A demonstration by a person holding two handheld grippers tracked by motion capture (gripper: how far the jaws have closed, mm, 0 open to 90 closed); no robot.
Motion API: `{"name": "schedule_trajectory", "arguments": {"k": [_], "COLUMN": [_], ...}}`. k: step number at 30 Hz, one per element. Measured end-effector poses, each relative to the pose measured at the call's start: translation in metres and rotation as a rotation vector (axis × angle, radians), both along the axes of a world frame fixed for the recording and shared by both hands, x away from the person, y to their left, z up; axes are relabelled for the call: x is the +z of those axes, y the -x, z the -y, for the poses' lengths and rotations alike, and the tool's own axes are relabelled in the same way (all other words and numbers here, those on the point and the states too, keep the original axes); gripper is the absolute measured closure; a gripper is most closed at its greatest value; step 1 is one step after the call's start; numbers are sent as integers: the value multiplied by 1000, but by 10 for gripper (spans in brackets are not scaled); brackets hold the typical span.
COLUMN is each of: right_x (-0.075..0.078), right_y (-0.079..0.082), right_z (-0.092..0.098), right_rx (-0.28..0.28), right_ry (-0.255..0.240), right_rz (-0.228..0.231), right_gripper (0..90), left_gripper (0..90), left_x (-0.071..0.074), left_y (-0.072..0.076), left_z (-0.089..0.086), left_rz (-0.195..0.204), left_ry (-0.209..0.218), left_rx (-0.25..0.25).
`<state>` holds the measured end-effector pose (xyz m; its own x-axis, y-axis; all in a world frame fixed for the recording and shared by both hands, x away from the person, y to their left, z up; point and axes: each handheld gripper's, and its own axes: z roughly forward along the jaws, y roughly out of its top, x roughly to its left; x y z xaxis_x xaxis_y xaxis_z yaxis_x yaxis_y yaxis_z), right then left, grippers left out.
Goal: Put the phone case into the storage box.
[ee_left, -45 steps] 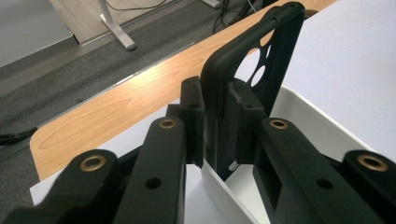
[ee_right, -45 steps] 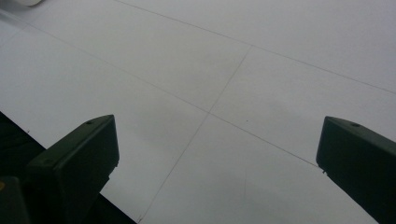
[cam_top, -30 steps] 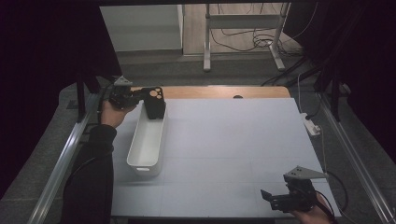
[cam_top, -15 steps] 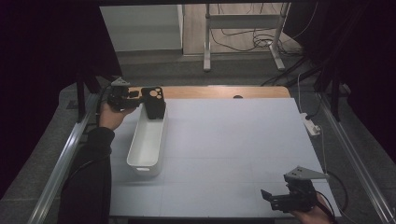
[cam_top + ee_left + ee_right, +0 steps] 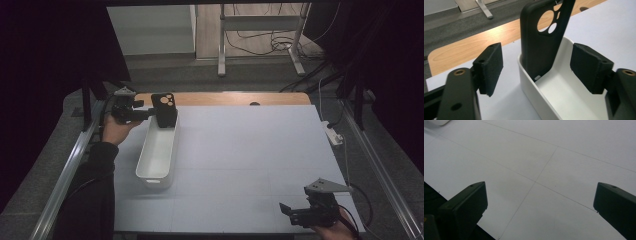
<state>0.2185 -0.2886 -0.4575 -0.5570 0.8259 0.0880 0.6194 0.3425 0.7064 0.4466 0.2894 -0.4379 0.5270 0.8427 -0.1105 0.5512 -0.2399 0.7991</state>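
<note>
Black foam pads face each other across open air on the right tongs [image 5: 290,212], which sit at about five o'clock on the bench [image 5: 260,150], held low near its front edge by a hand [image 5: 336,231] coming in from below. In the right gripper view its jaws stand wide, with nothing but the pale grey bench surface and its thin seam lines between them. The grey three-cornered plate tops this tool, and its tips aim toward nine o'clock.

Farther back, at about ten o'clock, a white plastic bin [image 5: 159,152] lies lengthwise, its long axis running from the front toward the back of the bench. A black phone case [image 5: 164,109] stands nearly upright inside the bin's far end, leaning against the end wall, its camera cut-outs at the top showing the wooden strip [image 5: 225,98] behind. No brand, label or lettering can be read on the case, the bin or either tool.

The left tongs [image 5: 152,114] are held level by a hand [image 5: 117,130] at the bin's left, forearm in a dark sleeve stretched forward, tips pointing toward three o'clock at the case. In the left gripper view the jaws have just been opening: the pads [image 5: 491,67] stand clear of the case on both sides, the case between them but not pressed.
</note>
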Motion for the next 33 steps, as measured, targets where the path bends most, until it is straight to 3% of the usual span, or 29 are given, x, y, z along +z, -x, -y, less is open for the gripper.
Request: {"name": "schedule_trajectory", "arguments": {"k": [12, 21, 27, 33], "right_x": [0, 0, 0, 0], "right_y": [0, 0, 0, 0], "right_z": [-1, -1, 0, 0], "right_rx": [3, 3, -1, -1], "right_ry": [4, 6, 3, -7], "right_rz": [-3, 0, 1, 2], "right_gripper": [0, 0, 0, 0], "left_gripper": [119, 59, 20, 12], "left_x": [3, 1, -2, 1], "left_y": [19, 34, 45, 56], "left_z": [3, 4, 6, 10], "left_rz": [-11, -26, -18, -4], "left_ry": [-14, 22, -5, 10], "left_rx": [-4, -22, -18, -33]}}
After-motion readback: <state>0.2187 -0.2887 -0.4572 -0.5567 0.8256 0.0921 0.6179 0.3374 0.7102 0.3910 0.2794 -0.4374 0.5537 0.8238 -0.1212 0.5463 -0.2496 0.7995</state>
